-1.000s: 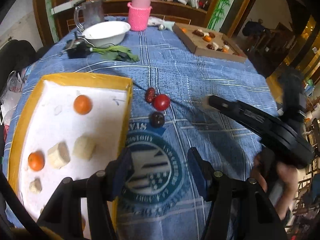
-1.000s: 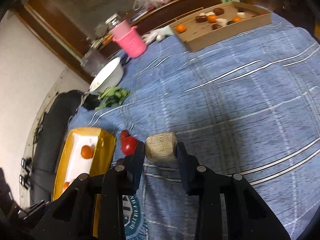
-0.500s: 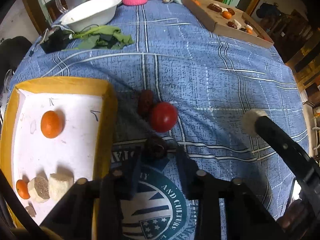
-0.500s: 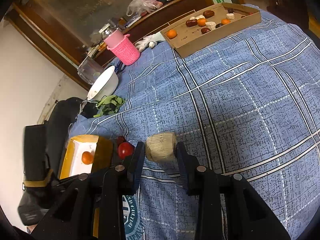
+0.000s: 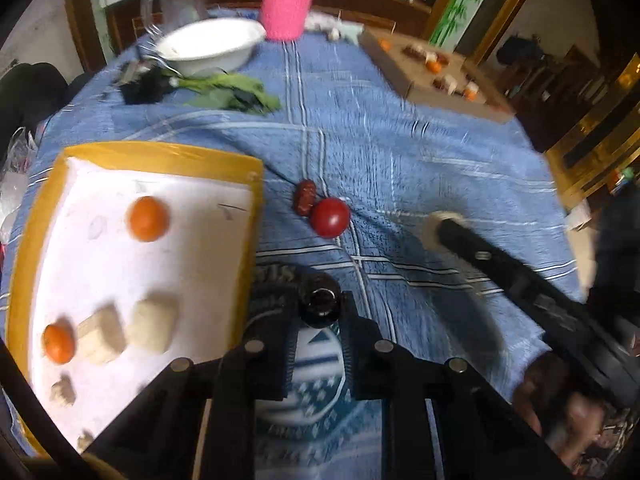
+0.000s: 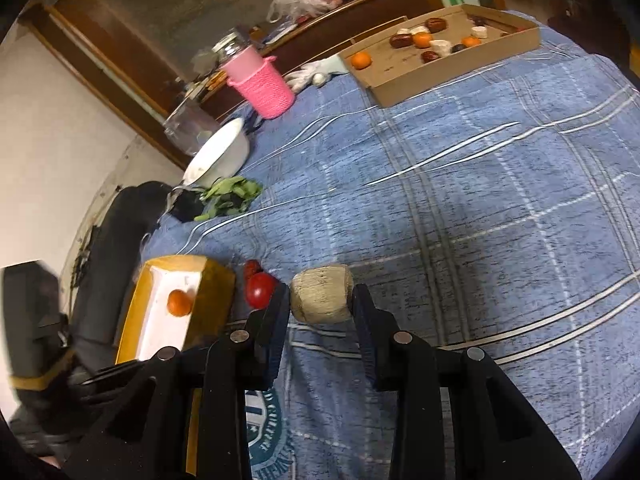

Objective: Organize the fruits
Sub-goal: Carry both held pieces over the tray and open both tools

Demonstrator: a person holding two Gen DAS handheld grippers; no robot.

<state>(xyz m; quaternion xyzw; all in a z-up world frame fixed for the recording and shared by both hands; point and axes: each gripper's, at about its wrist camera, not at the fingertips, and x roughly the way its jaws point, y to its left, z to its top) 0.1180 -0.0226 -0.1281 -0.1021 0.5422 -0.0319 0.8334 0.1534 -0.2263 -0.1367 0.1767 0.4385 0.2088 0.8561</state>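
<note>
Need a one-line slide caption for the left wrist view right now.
Left gripper shut on a dark round fruit beside the yellow tray; tomato and red date remain on the cloth.

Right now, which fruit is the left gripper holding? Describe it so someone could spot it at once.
Start at the yellow tray on the blue cloth. Just off its right edge, the left gripper is shut on a small dark fruit. It is glossy and nearly black, unlike the bright red tomato and the wrinkled date farther up the cloth.

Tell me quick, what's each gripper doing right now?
Left gripper: shut on the dark round fruit.
Right gripper: shut on the pale beige chunk.
</note>
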